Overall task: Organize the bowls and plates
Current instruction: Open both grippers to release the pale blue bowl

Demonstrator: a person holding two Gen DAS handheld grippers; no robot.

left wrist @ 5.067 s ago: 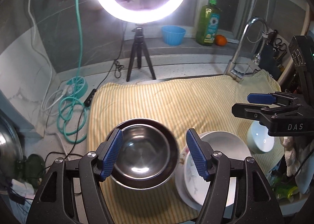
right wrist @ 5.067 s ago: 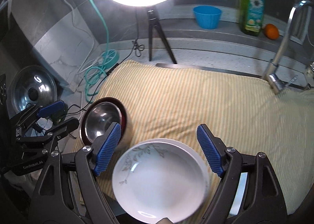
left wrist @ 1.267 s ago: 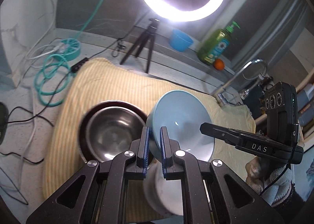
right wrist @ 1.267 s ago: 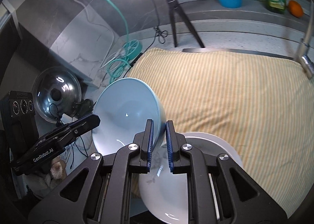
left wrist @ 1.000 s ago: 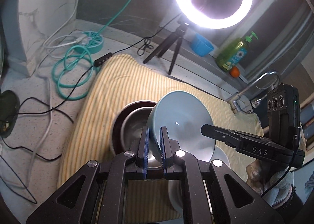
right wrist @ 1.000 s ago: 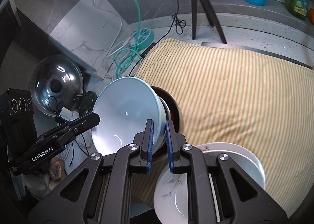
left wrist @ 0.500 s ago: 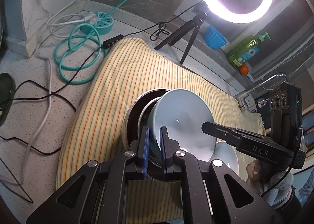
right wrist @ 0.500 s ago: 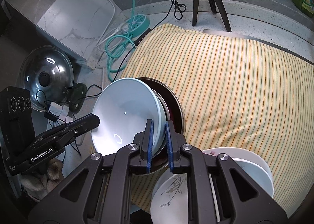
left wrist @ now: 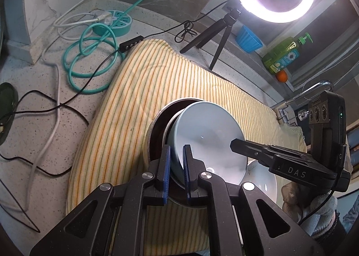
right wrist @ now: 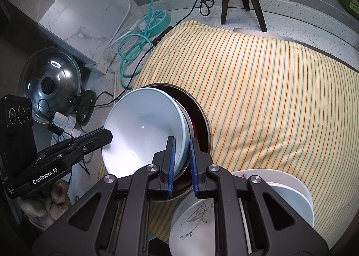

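A light blue bowl point(left wrist: 208, 134) point(right wrist: 143, 128) is held by its rim from two opposite sides. My left gripper point(left wrist: 177, 150) is shut on the near rim, and its tip shows in the right wrist view point(right wrist: 107, 135). My right gripper point(right wrist: 181, 143) is shut on the other rim, and appears in the left wrist view point(left wrist: 233, 143). The bowl sits low inside a steel bowl point(left wrist: 167, 125) nested in a dark red bowl point(right wrist: 202, 116). I cannot tell whether it rests on the steel. White plates point(right wrist: 287, 197) and a leaf-patterned plate point(right wrist: 195, 222) lie beside them.
All stands on a yellow striped cloth point(left wrist: 157, 80). A ring light tripod point(left wrist: 215, 38), teal cable coil point(left wrist: 89, 62) and loose wires lie behind and left. A steel pot lid point(right wrist: 49, 78) leans at the left. A faucet point(left wrist: 314, 92), soap bottle point(left wrist: 282, 56) and blue cup point(left wrist: 248, 40) stand at the back right.
Both grippers, open and empty five seconds ago, now hold the blue bowl. Over the last second it moved from above the white plates across and down into the steel bowl.
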